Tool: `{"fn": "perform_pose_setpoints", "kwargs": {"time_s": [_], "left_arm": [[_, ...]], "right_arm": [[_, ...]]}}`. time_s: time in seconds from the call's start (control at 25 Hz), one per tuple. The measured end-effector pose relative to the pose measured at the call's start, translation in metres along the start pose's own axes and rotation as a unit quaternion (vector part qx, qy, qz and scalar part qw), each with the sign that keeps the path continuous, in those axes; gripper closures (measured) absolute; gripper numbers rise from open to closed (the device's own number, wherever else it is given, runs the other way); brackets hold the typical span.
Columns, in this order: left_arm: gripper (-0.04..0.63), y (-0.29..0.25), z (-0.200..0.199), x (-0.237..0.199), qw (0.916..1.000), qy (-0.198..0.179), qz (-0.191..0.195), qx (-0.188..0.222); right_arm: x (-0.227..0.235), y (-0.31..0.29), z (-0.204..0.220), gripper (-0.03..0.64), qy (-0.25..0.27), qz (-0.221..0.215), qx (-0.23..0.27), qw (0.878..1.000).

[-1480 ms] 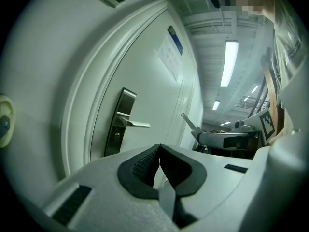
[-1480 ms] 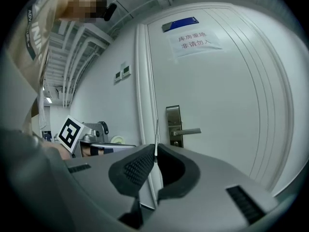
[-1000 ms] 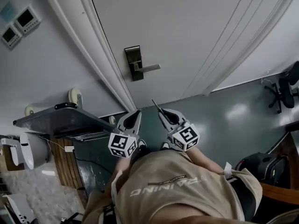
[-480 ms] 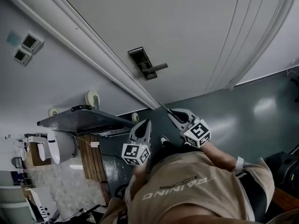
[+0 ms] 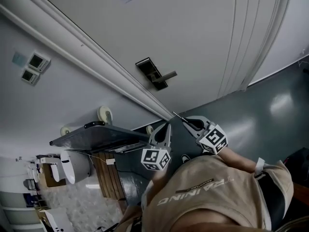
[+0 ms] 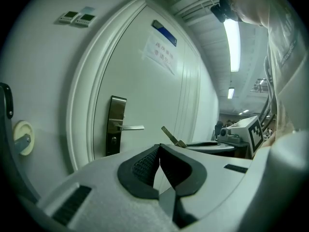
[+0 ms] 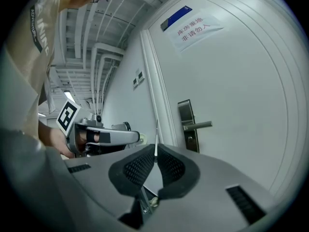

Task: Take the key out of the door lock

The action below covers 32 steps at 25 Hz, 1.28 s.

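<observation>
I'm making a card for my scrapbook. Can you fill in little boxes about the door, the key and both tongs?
door: white, with a paper sign on it
lock: dark plate with a lever handle
key: away from the lock, thin blade sticking out past the tips
right tongs: shut on the key
left tongs: shut, holding nothing

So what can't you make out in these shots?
Key bow: right gripper view, buried between the pads of the right tool; only the edge-on blade shows.
Door lock keyhole: head view, too small.
Wall panels displays: head view, too small.
</observation>
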State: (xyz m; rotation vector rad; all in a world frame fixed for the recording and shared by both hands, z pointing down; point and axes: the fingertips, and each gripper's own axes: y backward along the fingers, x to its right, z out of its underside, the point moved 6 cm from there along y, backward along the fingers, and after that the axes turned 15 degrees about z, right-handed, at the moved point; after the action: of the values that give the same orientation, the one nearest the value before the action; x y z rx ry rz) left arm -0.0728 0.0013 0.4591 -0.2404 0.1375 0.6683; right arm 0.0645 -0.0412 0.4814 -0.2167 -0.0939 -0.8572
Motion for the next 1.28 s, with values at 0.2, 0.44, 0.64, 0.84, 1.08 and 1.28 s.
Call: {"fn": "perform_pose_setpoints", "kwargs": {"time_s": [0.2,0.44,0.64,0.84,1.08,1.28], "left_arm": [[0.586,0.016,-0.009,-0.020,0.9999,-0.006,-0.009,-0.003],[0.586,0.010,-0.030,-0.038,0.9974,-0.061,0.001,-0.038],[0.586,0.006,-0.064,-0.049,0.9992,-0.029,0.026,-0.001],[0.586,0.004,-0.073,-0.058,0.9995,-0.019,0.025,0.007],[0.586,0.019,-0.071,-0.059,0.9999,0.001,0.005,0.013],[0.586,0.027,-0.067,-0.060,0.9998,0.009,-0.005,0.016]], "right_arm": [[-0.005,-0.025,-0.007,0.598,0.005,0.002,0.000,1.000],[-0.005,-0.047,-0.031,0.598,-0.004,0.017,0.009,1.000],[-0.004,-0.047,-0.058,0.598,-0.007,0.032,0.022,0.999],[0.001,-0.051,-0.067,0.598,-0.012,0.050,0.023,0.998],[-0.005,-0.051,-0.072,0.598,-0.006,0.040,0.007,0.999],[-0.010,-0.052,-0.082,0.598,0.006,0.038,0.020,0.999]]}}
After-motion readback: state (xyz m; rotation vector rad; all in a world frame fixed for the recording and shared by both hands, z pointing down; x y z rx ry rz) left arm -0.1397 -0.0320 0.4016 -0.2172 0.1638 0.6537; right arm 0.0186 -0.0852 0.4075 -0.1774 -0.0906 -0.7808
